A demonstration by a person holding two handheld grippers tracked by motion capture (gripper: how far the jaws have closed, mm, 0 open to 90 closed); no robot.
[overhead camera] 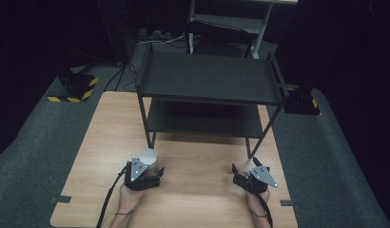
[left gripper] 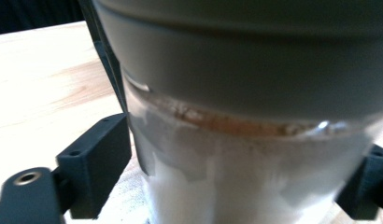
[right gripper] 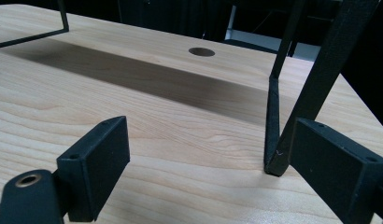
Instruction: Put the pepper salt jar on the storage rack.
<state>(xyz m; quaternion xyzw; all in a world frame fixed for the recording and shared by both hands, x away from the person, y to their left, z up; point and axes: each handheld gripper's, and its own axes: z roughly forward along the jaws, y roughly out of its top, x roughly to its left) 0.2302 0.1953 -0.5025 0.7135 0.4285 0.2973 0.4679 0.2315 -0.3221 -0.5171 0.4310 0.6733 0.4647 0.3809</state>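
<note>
Presently the left claw (overhead camera: pixel 144 172) stands with its jaws on either side of a jar (overhead camera: pixel 149 158), the jar's clear wall between them; whether the pads press the wall or merely flank it cannot be told from the left claw's own view; the jar (left gripper: pixel 255 140) carries a broad grey lid above a clear body holding pale powder with a brownish band at the top. The right claw (overhead camera: pixel 248 175) is wide open and holds nothing, its jaws resting low by the front right leg (right gripper: pixel 273 126) of a black two-tier shelf rack (overhead camera: pixel 209 78). The jar sits near the counter's (overhead camera: pixel 198 199) front edge, left of centre, just before the rack's front left leg. Judged rigid, smooth, moderately heavy, possibly breakable; grip squarely on the body below the lid.
</note>
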